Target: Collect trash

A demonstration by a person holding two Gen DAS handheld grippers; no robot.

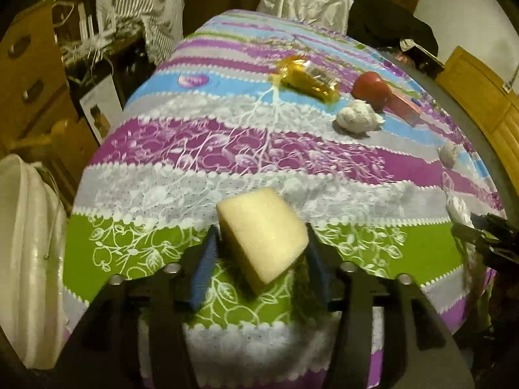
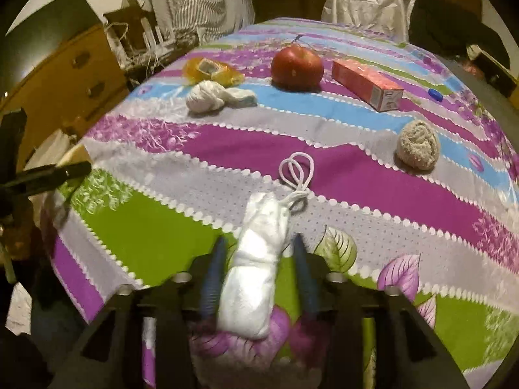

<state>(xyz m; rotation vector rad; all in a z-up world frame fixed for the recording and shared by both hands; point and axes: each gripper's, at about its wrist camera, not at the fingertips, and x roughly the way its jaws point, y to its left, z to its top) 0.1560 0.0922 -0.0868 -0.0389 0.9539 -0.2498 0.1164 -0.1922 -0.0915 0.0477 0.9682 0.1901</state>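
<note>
Foam block (image 1: 262, 233) loose between parted left gripper (image 1: 259, 253), rolled mask (image 2: 256, 269) between parted right gripper (image 2: 259, 265); apple (image 2: 296, 66) beyond

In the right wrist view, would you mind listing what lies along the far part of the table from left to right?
Yellow wrapper → knotted white cloth → red apple → orange carton → blue cap.

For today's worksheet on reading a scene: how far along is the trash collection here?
Done: nothing visibly collected. In hand: foam block sits between the left gripper jaws, rolled face mask between the right gripper jaws, both open. Left: yellow wrapper, white wad, grey ball, carton.
</note>
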